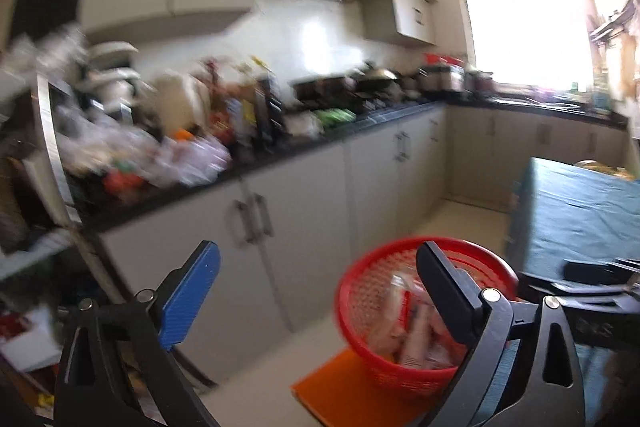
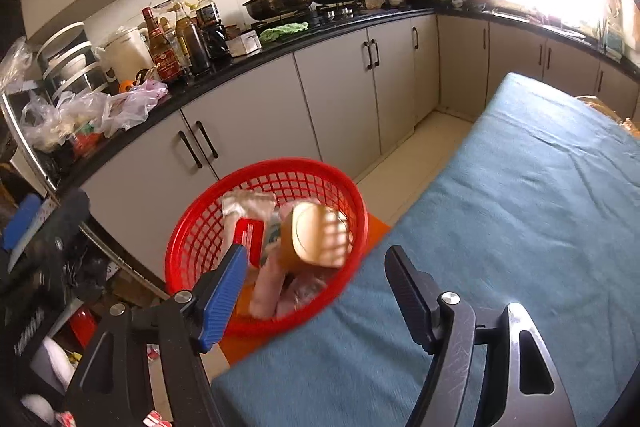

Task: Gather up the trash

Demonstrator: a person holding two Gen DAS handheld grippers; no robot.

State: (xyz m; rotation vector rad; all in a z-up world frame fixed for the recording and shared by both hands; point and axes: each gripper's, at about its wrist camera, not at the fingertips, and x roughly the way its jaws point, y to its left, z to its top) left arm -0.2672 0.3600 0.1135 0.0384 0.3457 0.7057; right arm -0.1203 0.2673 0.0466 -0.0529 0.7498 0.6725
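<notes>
Left gripper (image 1: 318,269) jaws are standing wide apart, gripping nothing; right gripper (image 2: 316,277) jaws are likewise standing apart and empty. Just beyond both, a red mesh basket (image 2: 192,243) is sitting on an orange mat (image 1: 340,389) on the floor, beside the edge of the table (image 2: 520,207) covered in teal cloth. The basket is holding the collected trash: a tan box (image 2: 316,235) lying uppermost, a red-and-white packet (image 2: 250,235), and pale wrappers (image 2: 266,291). Farther off, the kitchen counter (image 2: 256,57) is carrying bottles, pans and crumpled plastic bags (image 2: 120,107).
</notes>
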